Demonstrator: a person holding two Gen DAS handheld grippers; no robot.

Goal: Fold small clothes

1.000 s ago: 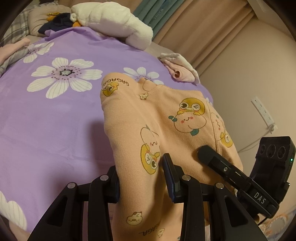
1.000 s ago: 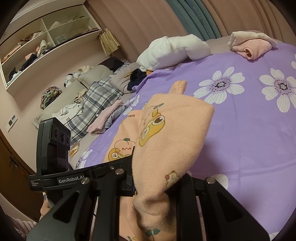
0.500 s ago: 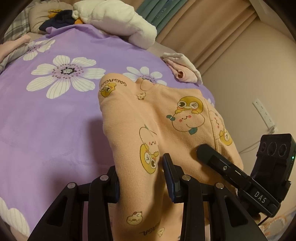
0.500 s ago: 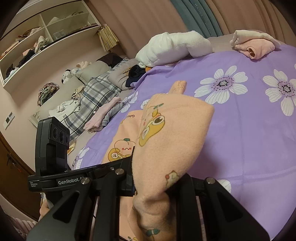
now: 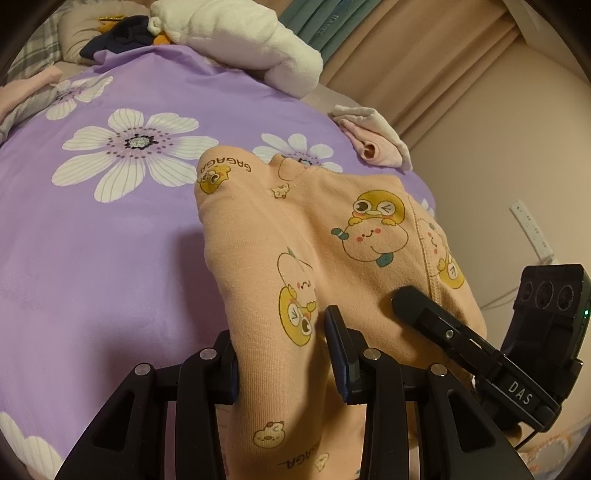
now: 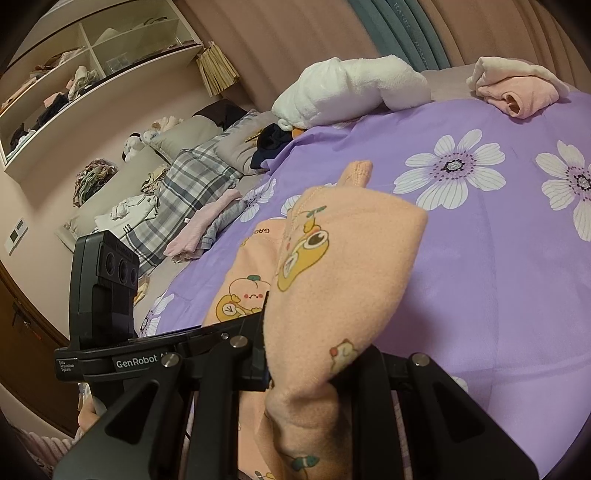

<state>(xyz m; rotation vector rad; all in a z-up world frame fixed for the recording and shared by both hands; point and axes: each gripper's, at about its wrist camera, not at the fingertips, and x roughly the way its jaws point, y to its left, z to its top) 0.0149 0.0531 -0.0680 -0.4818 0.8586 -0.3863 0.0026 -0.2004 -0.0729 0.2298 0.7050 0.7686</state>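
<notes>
A peach sweatshirt [image 5: 332, 229] printed with cartoon characters lies partly on the purple flowered bedspread [image 5: 110, 258], its near end lifted. My left gripper [image 5: 284, 354] is shut on a raised fold of it at the near edge. In the left wrist view the right gripper [image 5: 402, 301] reaches in from the right and rests against the same cloth. The right wrist view shows my right gripper [image 6: 314, 369] shut on a thick bunch of the peach sweatshirt [image 6: 343, 277], which drapes over its fingers and hides the pads. The left gripper's camera housing [image 6: 105, 280] stands just left of it.
A rolled white blanket [image 5: 240, 33] and a small pile of pink and white clothes [image 5: 373, 136] lie at the far side of the bed. A plaid blanket [image 6: 192, 184], pillows and loose clothes lie to the left, below wall shelves [image 6: 92, 74]. A wall socket [image 5: 532, 229] is on the right.
Both views have slid slightly across the bed. The two grips on the peach sweatshirt are unchanged and the cloth keeps its shape.
</notes>
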